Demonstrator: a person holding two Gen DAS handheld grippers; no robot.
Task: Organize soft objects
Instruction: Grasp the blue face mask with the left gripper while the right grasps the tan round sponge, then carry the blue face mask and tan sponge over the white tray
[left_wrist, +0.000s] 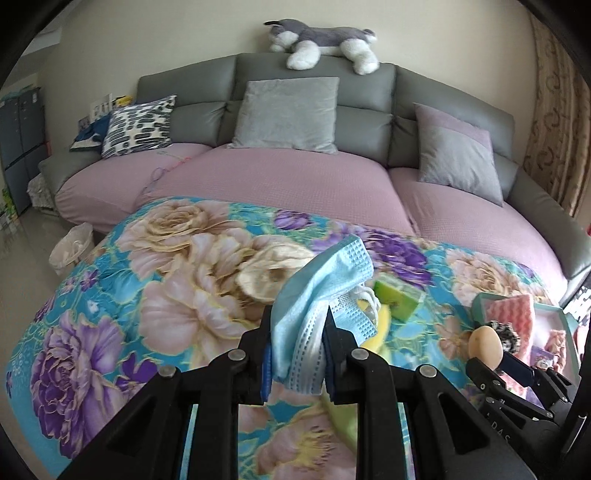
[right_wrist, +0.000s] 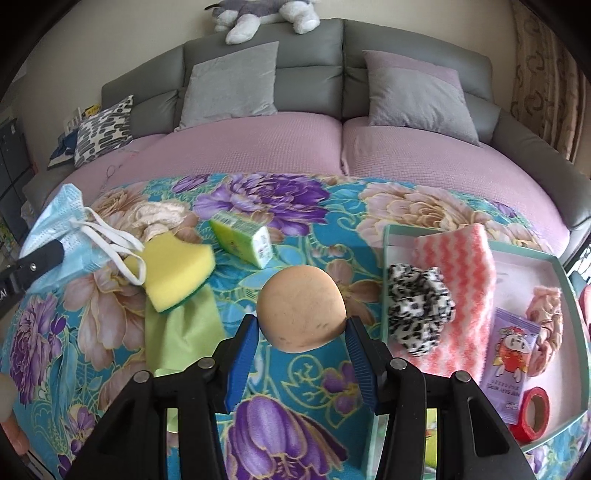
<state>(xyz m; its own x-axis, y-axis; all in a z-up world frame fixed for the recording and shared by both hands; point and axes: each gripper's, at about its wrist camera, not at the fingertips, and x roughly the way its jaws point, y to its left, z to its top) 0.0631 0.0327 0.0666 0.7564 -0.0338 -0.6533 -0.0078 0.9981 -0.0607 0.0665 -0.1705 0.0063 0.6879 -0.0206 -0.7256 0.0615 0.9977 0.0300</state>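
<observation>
Two grippers loaded. Your left gripper (left_wrist: 297, 343) is clamped on a bunched blue face mask (left_wrist: 317, 295), held above the floral blanket (left_wrist: 147, 295). Your right gripper (right_wrist: 301, 343) pinches a tan round sponge (right_wrist: 301, 308) between its blue pads, just left of the teal tray (right_wrist: 386, 258). Yellow sponge (right_wrist: 177, 273) and green packet (right_wrist: 242, 236) lie on the blanket, far left of the tray.

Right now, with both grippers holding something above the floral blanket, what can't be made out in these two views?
- Left wrist view: the teal-rimmed tray is cut by the right edge and blocked by the right gripper.
- Left wrist view: the yellow sponge sits mostly behind the pale blue face mask.
- Right wrist view: print on the purple wipes packet is too small.
</observation>
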